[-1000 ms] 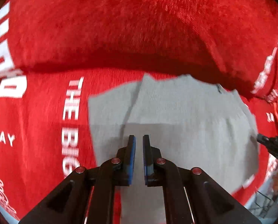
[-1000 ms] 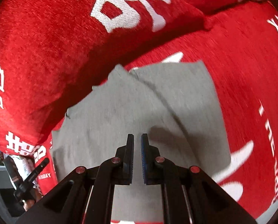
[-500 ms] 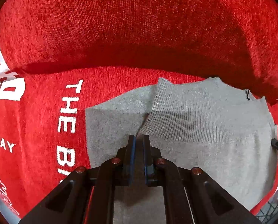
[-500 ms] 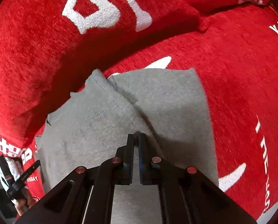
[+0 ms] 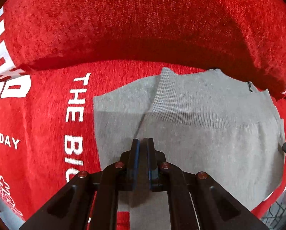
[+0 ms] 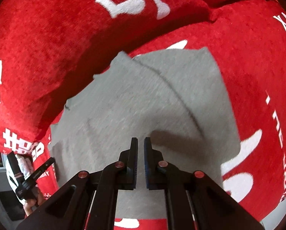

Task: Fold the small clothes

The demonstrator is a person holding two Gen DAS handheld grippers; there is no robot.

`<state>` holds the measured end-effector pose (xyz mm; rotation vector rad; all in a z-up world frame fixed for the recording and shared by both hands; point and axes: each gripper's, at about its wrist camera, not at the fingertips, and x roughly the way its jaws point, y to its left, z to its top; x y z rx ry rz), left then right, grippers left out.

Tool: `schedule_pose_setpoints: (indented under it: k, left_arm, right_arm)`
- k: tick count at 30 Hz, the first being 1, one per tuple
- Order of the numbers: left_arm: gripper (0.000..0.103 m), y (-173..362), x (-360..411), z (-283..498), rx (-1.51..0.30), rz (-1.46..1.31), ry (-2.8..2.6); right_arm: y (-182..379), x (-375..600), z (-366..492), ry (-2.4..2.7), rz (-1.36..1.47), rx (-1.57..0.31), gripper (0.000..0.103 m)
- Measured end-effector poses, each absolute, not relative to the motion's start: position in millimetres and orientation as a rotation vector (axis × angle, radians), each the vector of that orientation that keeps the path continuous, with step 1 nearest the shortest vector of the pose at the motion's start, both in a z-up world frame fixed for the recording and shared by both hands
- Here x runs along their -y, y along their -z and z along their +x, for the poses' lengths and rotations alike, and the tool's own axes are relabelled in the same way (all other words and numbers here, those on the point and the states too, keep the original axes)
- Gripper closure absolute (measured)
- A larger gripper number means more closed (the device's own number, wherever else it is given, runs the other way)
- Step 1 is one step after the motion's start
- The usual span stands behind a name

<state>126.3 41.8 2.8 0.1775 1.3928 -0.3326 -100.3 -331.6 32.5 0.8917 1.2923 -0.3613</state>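
Now both tongs, the left gripper (image 5: 142,140) and right gripper (image 6: 140,139), have let go, narrowly parted above the gray garment (image 5: 200,134) lying just ahead, suggesting this fold is laid.

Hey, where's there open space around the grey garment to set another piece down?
Bare red cover lies left of the grey garment, and right of it in the right wrist view. Behind, the red cushion crowds its far edge.

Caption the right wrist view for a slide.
Right gripper, jaws slightly apart, poised over a folded grey garment on a red printed cover.
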Motion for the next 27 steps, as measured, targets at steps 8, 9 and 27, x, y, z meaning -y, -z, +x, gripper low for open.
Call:
schedule_pose_setpoints:
  k: [8,9,27]
  left_arm:
    - [0.095,-16,-73,115,-1.355,0.167,0.327]
    - [0.095,-18,-72,110,-1.357,0.168,0.336]
    - [0.008,-37,-78,72,-1.345,0.181,0.3]
  right_arm:
    - [-31,307,-108,0.329,0.922,-1.316,0.095]
    - [-29,303,-107,0.324,0.92,-1.321,0.095]
    - [-26,233,-100,0.192,0.913,-1.401,0.061]
